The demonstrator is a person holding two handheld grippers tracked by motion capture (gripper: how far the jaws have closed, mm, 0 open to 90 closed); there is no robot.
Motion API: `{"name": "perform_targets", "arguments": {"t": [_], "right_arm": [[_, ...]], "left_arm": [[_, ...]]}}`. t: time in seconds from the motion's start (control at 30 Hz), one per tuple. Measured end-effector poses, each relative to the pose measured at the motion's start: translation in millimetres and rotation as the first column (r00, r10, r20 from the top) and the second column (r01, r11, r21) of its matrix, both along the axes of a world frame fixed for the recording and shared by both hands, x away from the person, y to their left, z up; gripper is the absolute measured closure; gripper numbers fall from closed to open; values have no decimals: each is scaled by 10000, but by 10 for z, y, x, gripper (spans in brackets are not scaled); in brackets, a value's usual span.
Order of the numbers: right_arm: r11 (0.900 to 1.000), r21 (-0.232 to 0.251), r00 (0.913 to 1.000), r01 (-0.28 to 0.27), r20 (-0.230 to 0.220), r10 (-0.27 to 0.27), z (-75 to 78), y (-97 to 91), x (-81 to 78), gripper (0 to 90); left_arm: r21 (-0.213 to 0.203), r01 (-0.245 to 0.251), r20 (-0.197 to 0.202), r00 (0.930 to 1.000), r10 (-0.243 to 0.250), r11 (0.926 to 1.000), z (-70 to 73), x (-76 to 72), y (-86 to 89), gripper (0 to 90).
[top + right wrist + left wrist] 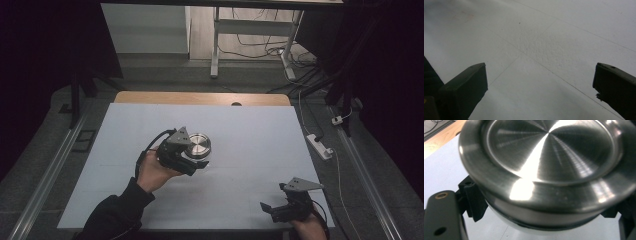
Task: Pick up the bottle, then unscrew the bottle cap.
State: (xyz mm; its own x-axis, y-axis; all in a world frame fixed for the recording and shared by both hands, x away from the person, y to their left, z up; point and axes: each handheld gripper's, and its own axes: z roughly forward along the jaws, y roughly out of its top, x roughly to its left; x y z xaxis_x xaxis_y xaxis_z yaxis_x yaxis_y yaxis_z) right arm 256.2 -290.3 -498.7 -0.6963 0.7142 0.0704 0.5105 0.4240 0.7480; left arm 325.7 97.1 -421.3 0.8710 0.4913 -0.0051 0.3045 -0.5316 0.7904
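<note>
left claw (197, 161) | clamps steel container (198, 144) (lifted) | right claw (272, 210) agape

I work in what looks like a lab or recording room: my white-covered wooden tabletop (150, 97) stands on grey carpet (165, 75), black curtains (395, 75) hang on both sides, loose cables (260, 50) trail under a white metal-legged desk (216, 45), and a white power strip (320, 146) lies on the floor.
</note>
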Motion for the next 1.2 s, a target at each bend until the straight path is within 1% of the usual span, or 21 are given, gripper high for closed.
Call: {"name": "perform_targets", "arguments": {"t": [0.13,0.23,0.33,0.4,0.5,0.63,0.9,1.1,1.2], "right_arm": [[10000,95,10000,29,15,-30,4,-7,4,0],[10000,68,10000,14,60,-14,5,-2,7,0],[10000,54,10000,41,87,-42,10,1,1,0],[9999,65,9998,79,162,-80,14,0,-1,0],[9999,105,9996,83,278,-86,28,8,-1,0],[9996,292,9989,23,474,-37,80,46,-7,0],[9975,621,9977,-339,611,301,154,169,-11,0],[9925,886,9938,-836,800,766,227,305,-9,0],[9907,858,9918,-1052,820,983,238,368,6,0]], "left_arm": [[29,-5,15,10000,5,10000,-14,-10,-8,157],[68,54,16,10000,-55,10000,-27,-10,-5,157],[-11,20,-53,10000,-20,10000,-44,-6,6,157],[-39,26,-89,10000,-26,10000,-54,-4,11,157],[25,36,-59,10000,-36,10000,-64,-5,16,157],[-23,22,-91,10000,-23,10000,-72,-4,16,157],[-49,73,-67,10000,-73,10000,-77,-16,-6,157],[-7,122,-92,9999,-122,9999,-91,-15,-17,157],[24,147,-92,9999,-147,9999,-101,-17,-29,157]]}}
